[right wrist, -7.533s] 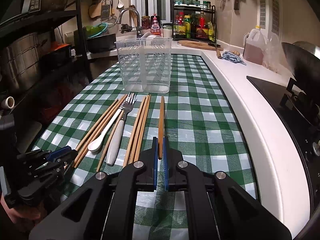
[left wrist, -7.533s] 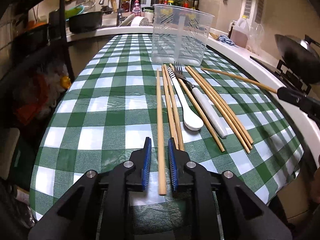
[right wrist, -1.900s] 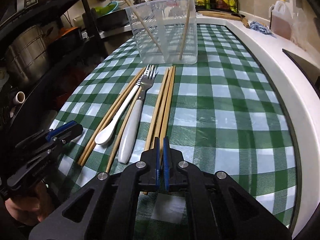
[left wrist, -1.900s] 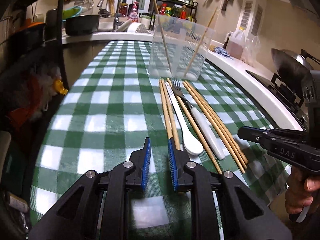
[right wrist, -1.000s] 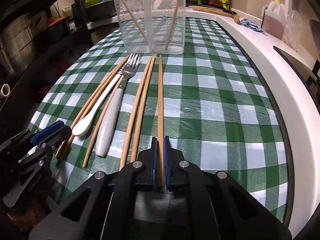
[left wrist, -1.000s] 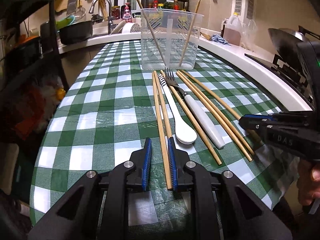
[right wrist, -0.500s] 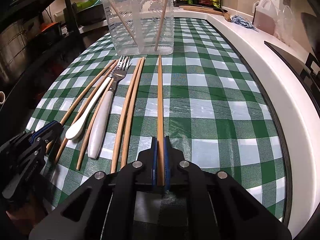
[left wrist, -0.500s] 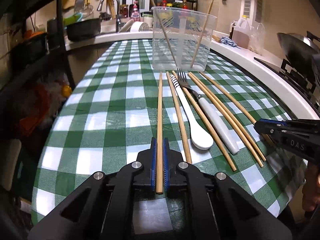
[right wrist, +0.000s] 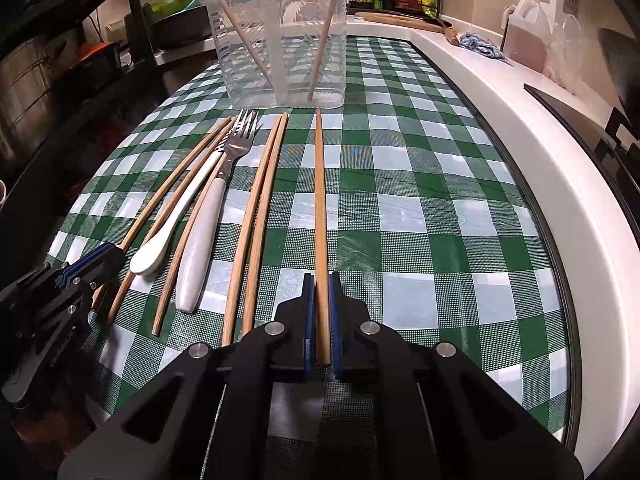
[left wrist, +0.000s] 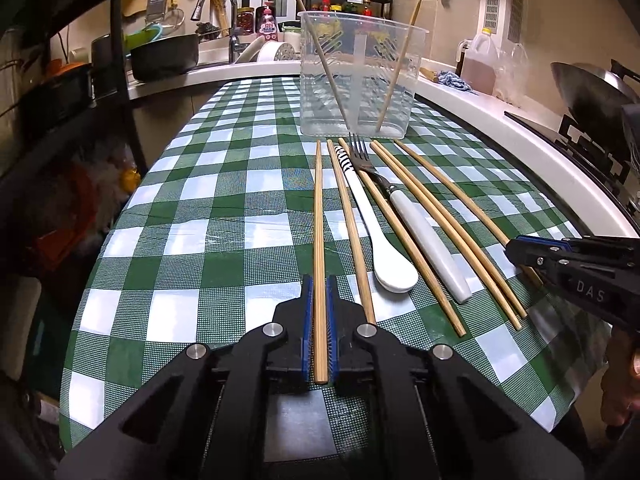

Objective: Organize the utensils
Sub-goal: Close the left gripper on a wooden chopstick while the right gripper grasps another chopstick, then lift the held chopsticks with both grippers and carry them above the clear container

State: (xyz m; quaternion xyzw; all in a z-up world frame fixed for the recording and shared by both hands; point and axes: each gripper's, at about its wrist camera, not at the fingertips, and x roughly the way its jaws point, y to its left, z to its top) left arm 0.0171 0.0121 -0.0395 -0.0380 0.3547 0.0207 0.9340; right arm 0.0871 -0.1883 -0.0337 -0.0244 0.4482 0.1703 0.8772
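Chopsticks are sitting clamped in both hand-held tools, one each. The left gripper [left wrist: 319, 332] is pinching the near end of a long pale bamboo chopstick [left wrist: 318, 220] between its blue pads, and the stick's long axis is running straight ahead from the jaws toward the clear plastic tub [left wrist: 360, 80] at the far end of the row. The right gripper [right wrist: 320, 320] is doing the same with a second bamboo chopstick [right wrist: 319, 200], also gripped at its near end and pointing straight at that tub [right wrist: 280, 40]. Each stick is lying flat, or nearly so, on the green-and-white checked tablecloth [left wrist: 224, 240], so the coming move is probably a lift and a forward carry to the tub.

Between the two grippers the remaining utensils are lying side by side and lengthwise: loose bamboo chopsticks [left wrist: 436, 216], a white ceramic spoon with a striped handle [left wrist: 376, 236], and a steel fork with a white handle [left wrist: 404, 208]. The left gripper is the nearer one to the spoon; the right is nearer to the pair of chopsticks [right wrist: 260, 208].

Inside the tub, two chopsticks are already leaning against opposite walls. Beyond it a kitchen sink with a curved tap [left wrist: 212, 4] is showing, and a white counter [right wrist: 520, 128] is curving along the right edge of the cloth.
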